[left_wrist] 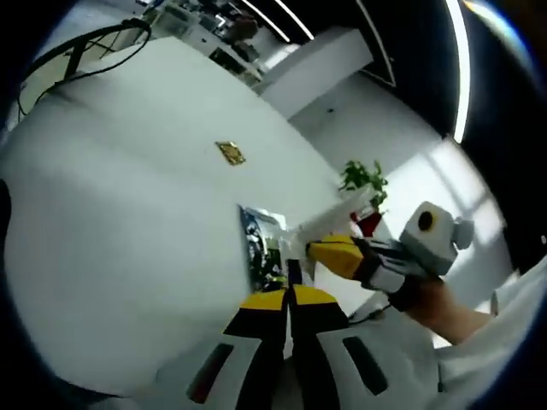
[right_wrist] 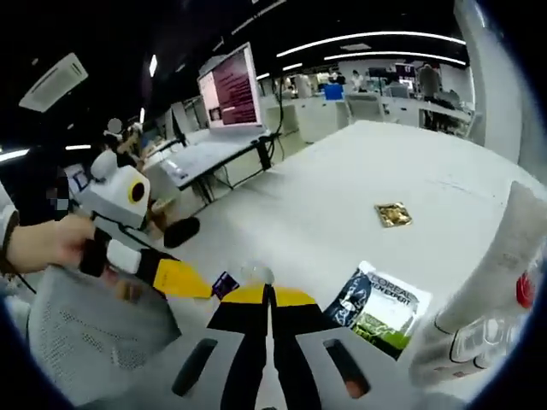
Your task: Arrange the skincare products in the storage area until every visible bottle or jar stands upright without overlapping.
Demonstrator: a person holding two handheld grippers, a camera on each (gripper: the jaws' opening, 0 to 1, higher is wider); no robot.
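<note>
Jaws pressed together on my left gripper [left_wrist: 288, 299] and my right gripper [right_wrist: 269, 295], I am hovering both over the white table [left_wrist: 128, 222], skincare packet [right_wrist: 380, 309] lying flat just right of the right one.

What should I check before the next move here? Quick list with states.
1. Left gripper free to grasp: its yellow-tipped jaws look closed together with nothing seen between them; ok.
2. Right gripper free: jaws together, nothing seen held; ok.
3. Dark L'Oreal printed packet upright: lies flat on the white table; not ok.
4. White squeeze tube with red marking upright: stands tilted close to the lens, base hidden; cannot tell.
5. Small gold square sachet clear of the others: lies alone on the table; ok.
6. Grippers clear of each other: the right one crosses just ahead of the left jaws in the left gripper view; not ok.
</note>
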